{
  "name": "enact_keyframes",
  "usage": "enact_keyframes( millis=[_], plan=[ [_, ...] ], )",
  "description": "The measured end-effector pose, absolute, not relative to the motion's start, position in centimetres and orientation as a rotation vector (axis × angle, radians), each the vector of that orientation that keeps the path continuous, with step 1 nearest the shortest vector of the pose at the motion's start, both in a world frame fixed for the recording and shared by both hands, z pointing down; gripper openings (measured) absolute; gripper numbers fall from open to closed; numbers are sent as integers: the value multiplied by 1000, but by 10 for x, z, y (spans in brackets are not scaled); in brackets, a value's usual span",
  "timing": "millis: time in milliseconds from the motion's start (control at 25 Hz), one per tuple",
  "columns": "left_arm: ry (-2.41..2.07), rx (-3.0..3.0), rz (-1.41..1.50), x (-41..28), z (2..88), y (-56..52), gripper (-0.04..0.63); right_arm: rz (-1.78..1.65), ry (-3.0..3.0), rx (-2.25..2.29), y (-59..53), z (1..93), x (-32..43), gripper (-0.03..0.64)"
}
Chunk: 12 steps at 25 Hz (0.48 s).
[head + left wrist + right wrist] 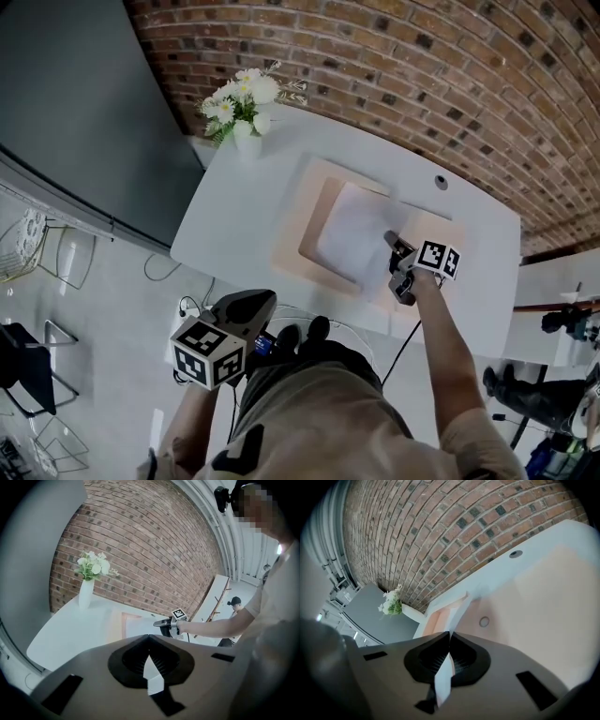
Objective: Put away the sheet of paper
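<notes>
Table (225, 216) across the frame's middle, flower vase (246, 141) on its upper-left corner, tray (291, 239) at centre, sheet of paper (352, 234) on the tray, right gripper (390, 238) at the sheet's right edge, left gripper (265, 303) lower left, off the table, brick wall (422, 75) behind.

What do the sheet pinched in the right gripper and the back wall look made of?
Sheet: probably thin, matte white paper; it shows as a slim curving strip where the right gripper pinches its edge. Wall: rough red-brown brick with paler mortar joints between courses.
</notes>
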State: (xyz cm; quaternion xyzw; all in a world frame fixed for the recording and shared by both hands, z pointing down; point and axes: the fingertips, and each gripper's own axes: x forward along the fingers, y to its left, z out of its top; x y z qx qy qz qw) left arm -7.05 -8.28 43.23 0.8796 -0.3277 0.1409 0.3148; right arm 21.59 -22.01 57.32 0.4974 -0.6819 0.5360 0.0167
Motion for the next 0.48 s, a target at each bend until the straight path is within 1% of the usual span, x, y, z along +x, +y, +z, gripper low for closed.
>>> enact_keyframes(
  millis=[480],
  plan=[
    [-987,2278,393,-44,422,-94,15,1756,-2154,1414,-225,591,218,25]
  ],
)
